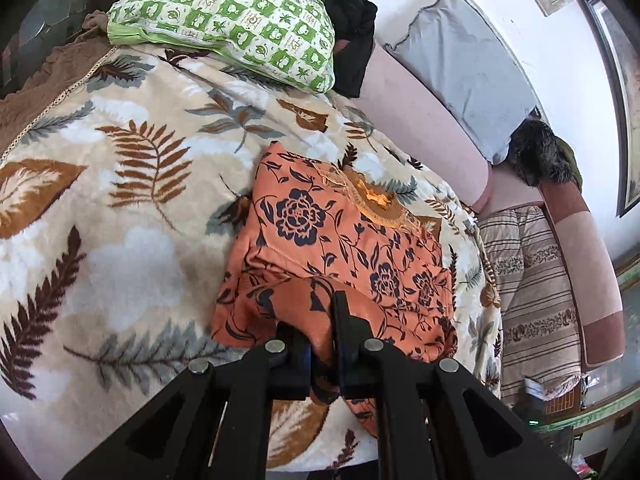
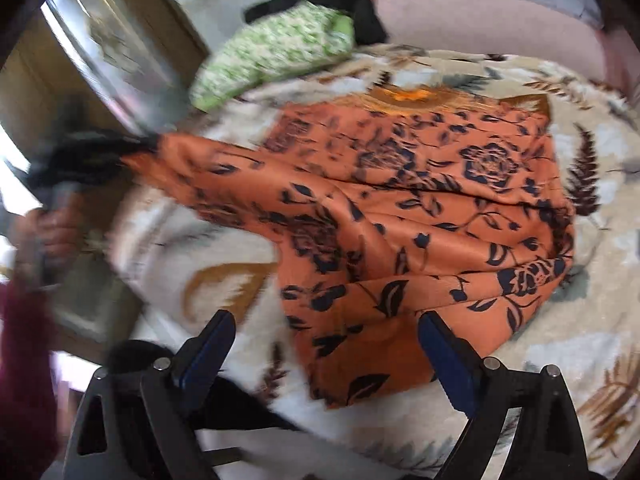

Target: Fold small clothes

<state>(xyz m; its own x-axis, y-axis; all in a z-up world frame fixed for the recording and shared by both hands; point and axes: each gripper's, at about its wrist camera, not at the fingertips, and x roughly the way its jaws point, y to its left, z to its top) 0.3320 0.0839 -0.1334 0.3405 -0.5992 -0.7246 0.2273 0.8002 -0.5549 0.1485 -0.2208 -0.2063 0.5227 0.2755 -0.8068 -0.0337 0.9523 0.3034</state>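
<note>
An orange garment with dark blue flowers (image 1: 340, 224) lies partly folded on a leaf-patterned blanket (image 1: 132, 184). My left gripper (image 1: 332, 300) is shut on a bunched fold of its near edge, and cloth bulges between the black fingers. In the right wrist view the same garment (image 2: 420, 208) is spread wide, and one corner is stretched to the left, where the blurred left gripper (image 2: 80, 160) holds it. My right gripper (image 2: 326, 320) stands wide open just above the garment's near hem, its blue pads (image 2: 448, 356) touching nothing.
A green-and-white pillow (image 1: 236, 24) and a dark cloth (image 1: 344, 12) lie at the blanket's far end. A pink sofa back (image 1: 420, 120) with a grey cushion (image 1: 468, 68) runs along the right. A person's hand (image 2: 48, 232) shows at the left.
</note>
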